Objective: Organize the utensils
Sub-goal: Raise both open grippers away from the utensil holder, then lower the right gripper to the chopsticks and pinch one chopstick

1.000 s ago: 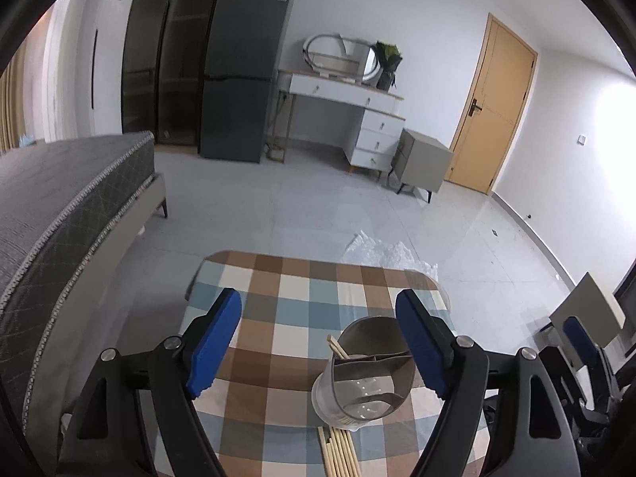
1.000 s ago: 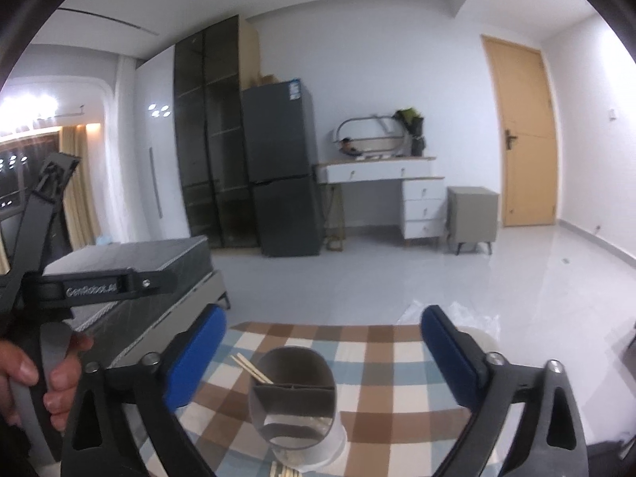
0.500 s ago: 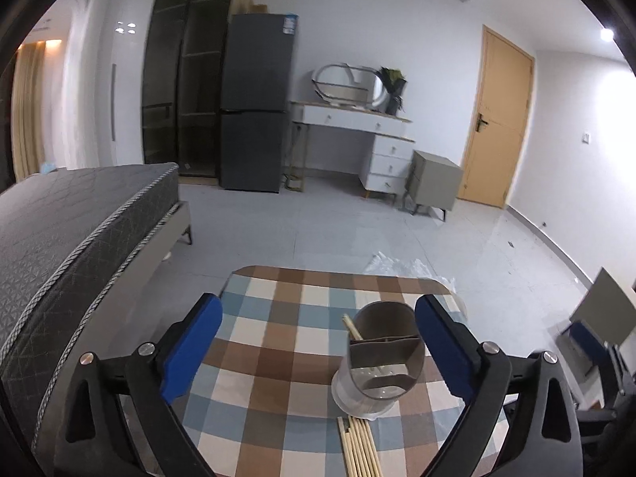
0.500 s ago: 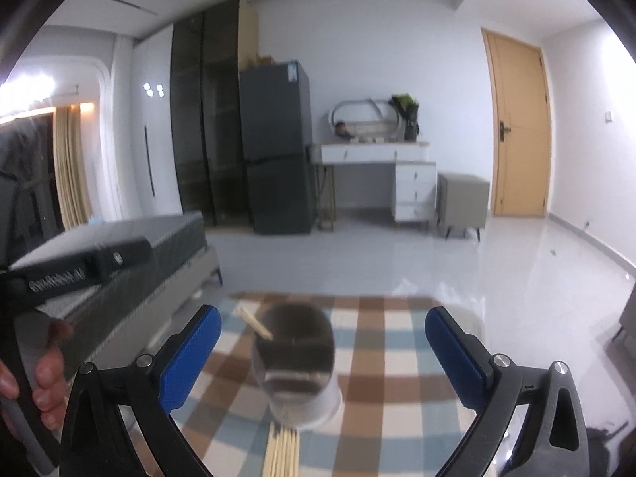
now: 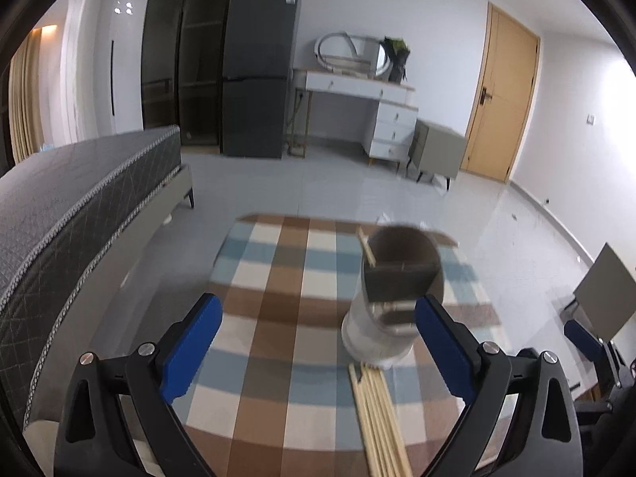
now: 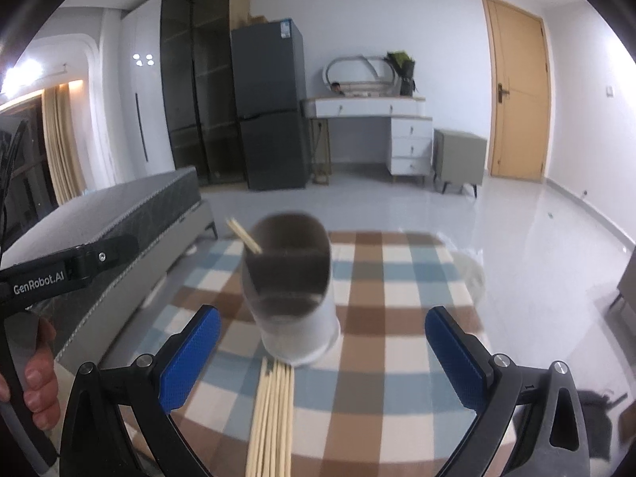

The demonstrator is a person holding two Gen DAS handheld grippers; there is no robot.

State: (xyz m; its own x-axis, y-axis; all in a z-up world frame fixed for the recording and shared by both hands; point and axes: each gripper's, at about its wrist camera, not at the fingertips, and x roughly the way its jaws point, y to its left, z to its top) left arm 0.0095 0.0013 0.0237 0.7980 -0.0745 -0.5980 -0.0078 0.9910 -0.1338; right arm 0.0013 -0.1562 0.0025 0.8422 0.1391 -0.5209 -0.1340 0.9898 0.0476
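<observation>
Our left gripper (image 5: 316,342) and right gripper (image 6: 322,351) both gape empty; holder (image 6: 292,290) mid-frame, chopsticks (image 6: 272,413) below.

The table (image 5: 278,278) has a checked cloth with brown, blue, grey and white squares. The utensil holder (image 5: 393,290) is grey on top and white at the bottom. The chopsticks (image 5: 377,417) are pale yellow wood. The fingers (image 5: 190,348) are bright blue on black frames. In the upper right of the frame, the door (image 5: 501,91) is light orange-brown. The fridge (image 5: 258,67) is dark grey. The bed (image 5: 79,198) is dark grey with a criss-cross pattern.
</observation>
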